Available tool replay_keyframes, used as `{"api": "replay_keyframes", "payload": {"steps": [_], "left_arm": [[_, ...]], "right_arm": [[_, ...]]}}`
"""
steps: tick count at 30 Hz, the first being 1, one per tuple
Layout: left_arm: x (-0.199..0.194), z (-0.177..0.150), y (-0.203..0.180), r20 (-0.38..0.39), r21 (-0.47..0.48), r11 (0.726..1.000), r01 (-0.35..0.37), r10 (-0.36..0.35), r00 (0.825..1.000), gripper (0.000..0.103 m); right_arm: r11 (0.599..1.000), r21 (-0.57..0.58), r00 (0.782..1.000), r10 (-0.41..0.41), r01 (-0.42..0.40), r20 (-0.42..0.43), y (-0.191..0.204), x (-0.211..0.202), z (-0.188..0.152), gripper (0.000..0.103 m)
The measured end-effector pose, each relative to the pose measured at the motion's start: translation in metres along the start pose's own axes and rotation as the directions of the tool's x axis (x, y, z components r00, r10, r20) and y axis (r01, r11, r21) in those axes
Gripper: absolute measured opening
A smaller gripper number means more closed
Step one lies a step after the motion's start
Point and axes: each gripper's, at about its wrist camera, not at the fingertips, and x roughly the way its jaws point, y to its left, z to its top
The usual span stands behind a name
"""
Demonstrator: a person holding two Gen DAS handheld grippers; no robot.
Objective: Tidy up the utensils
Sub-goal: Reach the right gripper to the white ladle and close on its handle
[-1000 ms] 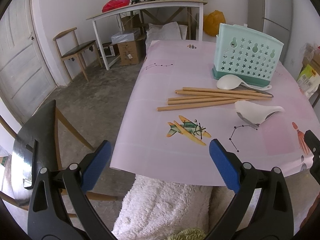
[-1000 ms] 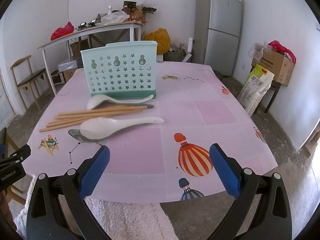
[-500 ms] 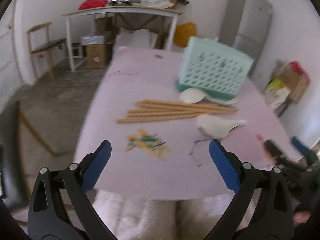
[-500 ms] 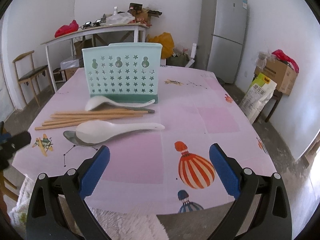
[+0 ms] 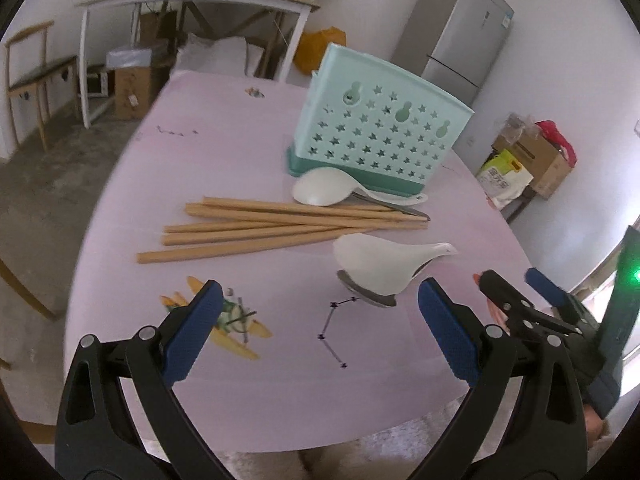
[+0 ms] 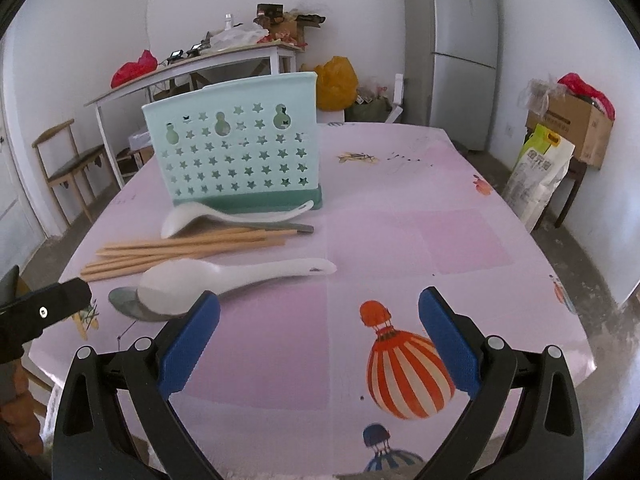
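Note:
A mint utensil holder (image 5: 380,136) with star holes stands upright on the pink table (image 5: 224,152); it also shows in the right wrist view (image 6: 240,148). In front of it lie a white spoon (image 5: 324,190), several wooden chopsticks (image 5: 280,224), and a second white spoon (image 5: 384,264) resting on a metal spoon (image 5: 368,296). The same second white spoon (image 6: 224,280) and chopsticks (image 6: 180,248) show in the right wrist view. My left gripper (image 5: 316,332) is open and empty above the near table edge. My right gripper (image 6: 320,336) is open and empty, near the white spoon's bowl.
A white side table (image 5: 192,4) with clutter stands at the back, a wooden chair (image 6: 68,160) to the left, a grey fridge (image 6: 452,48) at the back right, and boxes and a bag (image 6: 540,172) on the floor at right.
Both grippers have moved forward over the table toward the utensils. The left view has swung right, so the right gripper now shows at its right edge. Both stay open.

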Motion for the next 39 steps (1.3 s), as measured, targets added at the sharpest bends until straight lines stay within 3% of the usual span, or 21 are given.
{"api": "replay_keyframes", "payload": {"steps": [1,4,11,14,19,26,30,33,35,39], "left_arm": [[0.002,-0.001,0.002,-0.012,-0.006,1.0,0.014,-0.014,1.0,0.076],[0.012,-0.001,0.004,-0.066,-0.049,0.996,0.069,-0.073,0.995,0.061],[0.039,0.001,0.011,-0.161,-0.176,0.972,0.159,-0.187,0.969,0.041],[0.049,0.001,0.017,-0.189,-0.233,0.958,0.17,-0.216,0.958,0.033],[0.051,-0.001,0.018,-0.21,-0.24,0.961,0.139,-0.191,0.959,0.008],[0.026,-0.003,0.026,-0.233,-0.182,0.981,0.072,-0.114,0.966,0.005],[0.01,-0.006,0.047,-0.242,-0.199,0.978,0.061,-0.11,0.964,0.005],[-0.002,-0.007,0.062,-0.238,-0.192,0.98,0.046,-0.092,0.967,0.005],[-0.008,-0.008,0.073,-0.233,-0.189,0.981,0.04,-0.084,0.969,0.005],[-0.015,-0.01,0.09,-0.215,-0.187,0.982,0.038,-0.078,0.974,0.005]], "right_arm": [[1.0,0.005,1.0,0.004,-0.004,-0.004,-0.001,0.003,0.001,0.097],[1.0,0.02,1.0,0.018,-0.018,-0.019,-0.003,0.012,0.003,0.097],[0.999,0.027,0.999,0.046,-0.046,-0.015,-0.002,0.018,0.005,0.097],[0.998,0.018,0.999,0.055,-0.054,-0.001,-0.001,0.015,0.004,0.097],[0.997,-0.02,0.997,0.078,-0.078,0.021,0.004,0.007,0.006,0.097],[0.973,-0.149,0.985,0.174,-0.174,-0.011,0.023,0.002,0.016,0.084],[0.943,-0.168,0.957,0.273,-0.287,-0.102,0.028,0.013,0.024,0.072],[0.905,-0.208,0.922,0.33,-0.37,-0.203,0.036,0.031,0.033,0.064],[0.88,-0.246,0.9,0.338,-0.406,-0.276,0.044,0.048,0.037,0.058],[0.85,-0.312,0.886,0.317,-0.424,-0.339,0.053,0.068,0.041,0.055]]}}
